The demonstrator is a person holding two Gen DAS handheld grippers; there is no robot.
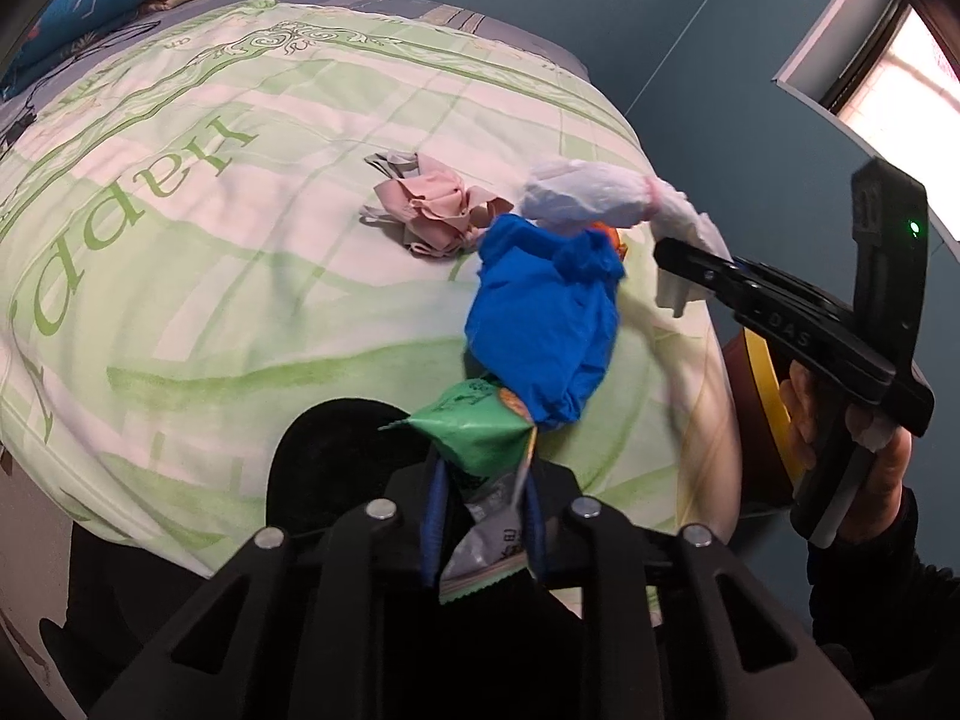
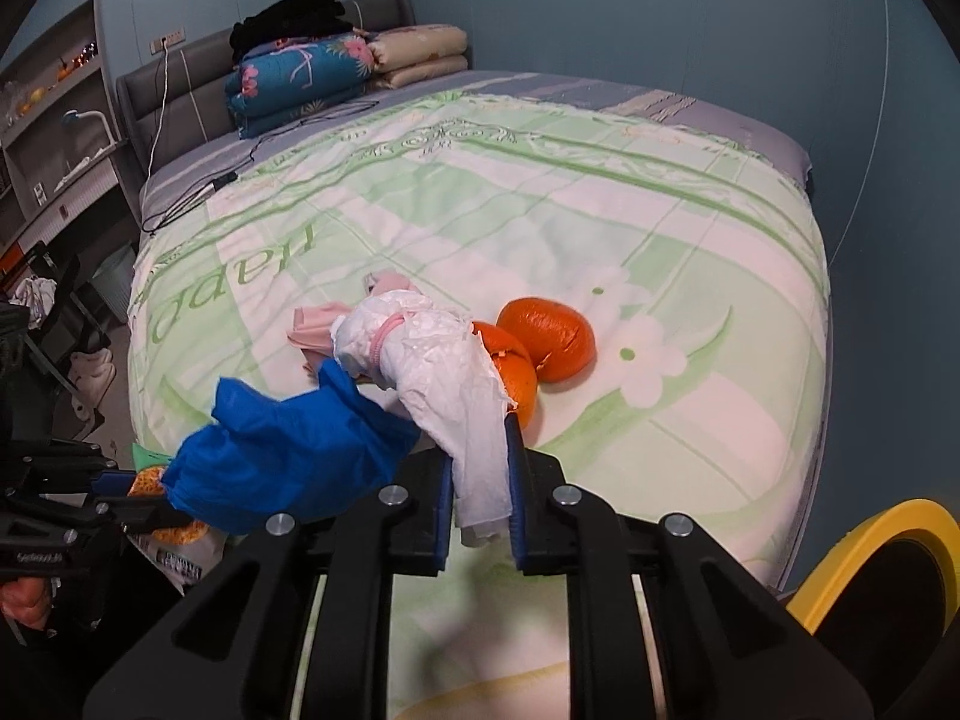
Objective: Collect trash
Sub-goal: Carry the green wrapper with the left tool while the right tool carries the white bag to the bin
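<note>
My left gripper [image 1: 483, 480] is shut on a green snack wrapper [image 1: 474, 438], whose silver end sticks back between the blue pads. A crumpled blue plastic bag [image 1: 540, 324] sits right against the wrapper; whether it is pinched too I cannot tell. My right gripper [image 2: 480, 450] is shut on a white tissue wad [image 2: 444, 372] tied with a pink band and holds it over the green quilt [image 2: 600, 210]. Two orange peel halves [image 2: 546, 342] lie just behind the tissue. A pink crumpled scrap [image 1: 438, 210] lies further in on the bed.
A yellow-rimmed bin [image 2: 870, 540] stands at the bed's near corner, right of my right gripper. Folded quilts [image 2: 300, 84] are stacked at the headboard, and a black cable [image 2: 198, 192] runs along the bed's left edge. Shelves [image 2: 54, 120] stand at the left.
</note>
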